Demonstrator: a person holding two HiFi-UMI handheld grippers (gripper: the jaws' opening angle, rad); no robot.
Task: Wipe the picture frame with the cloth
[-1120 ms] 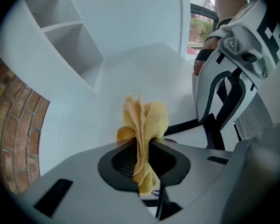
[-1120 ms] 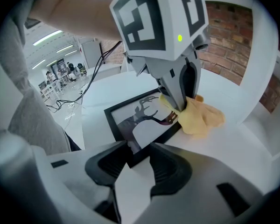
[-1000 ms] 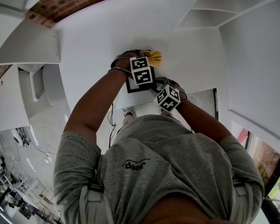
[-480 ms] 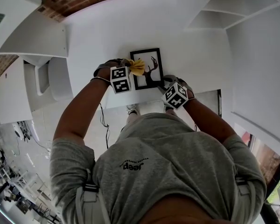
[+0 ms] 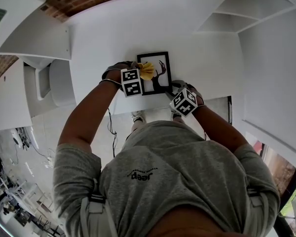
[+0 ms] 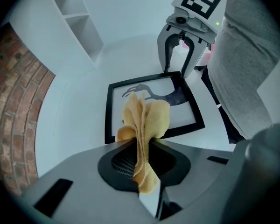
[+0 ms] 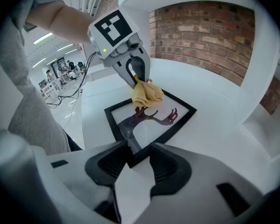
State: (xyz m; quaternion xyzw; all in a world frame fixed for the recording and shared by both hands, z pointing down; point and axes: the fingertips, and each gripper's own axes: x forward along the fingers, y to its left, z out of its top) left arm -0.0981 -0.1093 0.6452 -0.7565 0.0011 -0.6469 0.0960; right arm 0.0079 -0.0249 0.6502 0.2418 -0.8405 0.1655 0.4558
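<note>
Within the last second the left tool [image 5: 140, 70] has swept off the middle of the picture frame [image 5: 157, 62], where its marker cube hid nearly the whole picture in the head view, and out toward the left. It now sits at the frame's left edge, in the upper middle of that view, and the stag print [image 5: 161, 76] is back in plain sight. Most of that travel came early, and in the last half second it has hardly shifted. Its jaws are pinched together on the yellow cloth [image 6: 145, 118]. The bunched folds fan out beyond the tips and, at the centre of the left gripper view, lie over the frame's left border and the glass beside it. I cannot tell whether the cloth presses on the glass or rides just above it. The right tool [image 7: 136, 158] has kept still. At the bottom centre of the right gripper view its jaws are clamped on the frame's near corner, holding it flat on the white counter [image 5: 113, 33]. I read this as one wiping stroke across the glass that has just ended at the left border, so the wipe is under way rather than done. The right-hand glass and the black borders probably want further passes, and the right tool's hold should keep the frame from sliding.
</note>
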